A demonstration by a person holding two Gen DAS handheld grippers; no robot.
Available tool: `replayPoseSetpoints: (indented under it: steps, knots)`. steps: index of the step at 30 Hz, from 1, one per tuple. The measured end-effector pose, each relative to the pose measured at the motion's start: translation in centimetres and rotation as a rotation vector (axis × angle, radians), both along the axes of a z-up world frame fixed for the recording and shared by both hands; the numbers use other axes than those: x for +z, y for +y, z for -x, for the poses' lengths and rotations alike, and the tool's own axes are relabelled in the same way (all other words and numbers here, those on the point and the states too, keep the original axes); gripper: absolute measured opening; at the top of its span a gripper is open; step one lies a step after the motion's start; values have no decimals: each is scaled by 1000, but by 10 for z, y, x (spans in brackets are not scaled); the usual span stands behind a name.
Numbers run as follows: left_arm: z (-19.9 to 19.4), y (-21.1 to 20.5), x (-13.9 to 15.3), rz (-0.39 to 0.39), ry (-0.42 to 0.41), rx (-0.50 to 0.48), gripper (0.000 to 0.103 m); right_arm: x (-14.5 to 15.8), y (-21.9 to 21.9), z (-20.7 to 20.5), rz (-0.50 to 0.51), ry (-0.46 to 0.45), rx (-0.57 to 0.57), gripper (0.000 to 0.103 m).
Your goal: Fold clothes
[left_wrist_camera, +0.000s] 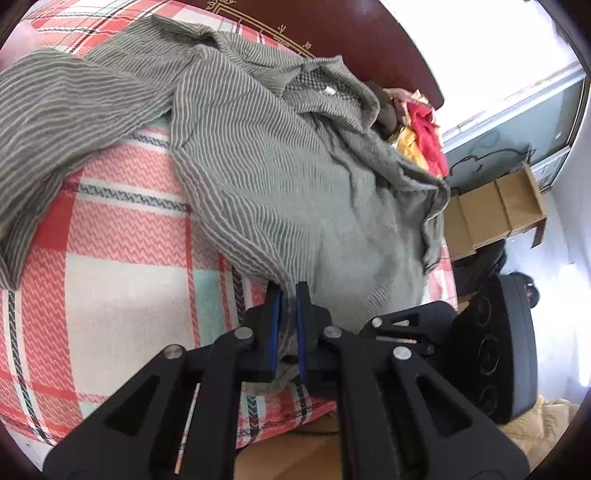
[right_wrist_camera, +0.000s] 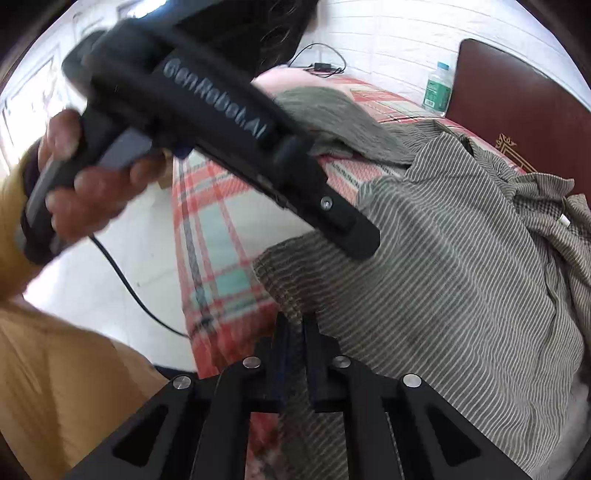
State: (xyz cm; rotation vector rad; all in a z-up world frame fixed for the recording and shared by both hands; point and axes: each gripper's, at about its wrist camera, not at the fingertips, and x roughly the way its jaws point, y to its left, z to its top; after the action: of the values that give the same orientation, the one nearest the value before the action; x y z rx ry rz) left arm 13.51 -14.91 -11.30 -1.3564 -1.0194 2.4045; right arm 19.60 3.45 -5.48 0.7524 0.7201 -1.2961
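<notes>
Your striped shirt (left_wrist_camera: 280, 155) lies spread but rumpled across the plaid bedcover (left_wrist_camera: 122, 236), collar toward the dark headboard (left_wrist_camera: 332, 26), one sleeve thrown out to the side and the far edge bunched against a heap of coloured clothes (left_wrist_camera: 424, 133). Your left tool (left_wrist_camera: 287, 291) is closed narrow on the hem, with cloth pinched between its blue pads; your right tool (right_wrist_camera: 297, 321) is likewise drawn in on the hem edge nearest it, fabric running down between its fingers. In the right wrist view the left tool's body crosses the frame, gripped by your hand (right_wrist_camera: 85, 184). The shirt reads as light, thin woven cloth: soft, limp, and with no stiffness to keep a line unaided. Expect it to sag between the two holds and to drag wrinkles over the textured cover. It is not fragile and does not look slippery, but a shallow pinch on a single layer could pull free. Holds at hem corners, shoulder seams or the sleeve cuff would control it best. No clean crease shows anywhere on the garment.
</notes>
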Motion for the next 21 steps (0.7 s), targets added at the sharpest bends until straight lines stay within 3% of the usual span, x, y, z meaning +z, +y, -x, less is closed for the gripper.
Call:
replayPoseSetpoints:
  steps: [3,7,12,14,16,18,19,21]
  knots:
    - [-8,-17,17,26,17,30,9,20,-13,0,45,-147,7,5]
    - [-20,-40,41,72,39,74,9,48,-45,-16,112,-288,100,3]
    - [-28,-57,40,107,30,91,10,47,-73,-39,100,-261,155,7]
    - [-22,-49,30,105,20,67,11,47,-59,-35,110,-225,151,24]
    - [-15,-41,20,104,10,44,25,48,-38,-25,129,-182,112,49]
    - [-8,-33,10,102,0,20,68,49,-14,-10,140,-124,40,60]
    - [-5,-29,5,101,-5,9,70,48,-3,-3,135,-96,-3,70]
    - [2,-21,-5,99,-15,-15,70,42,13,7,109,-50,-71,80]
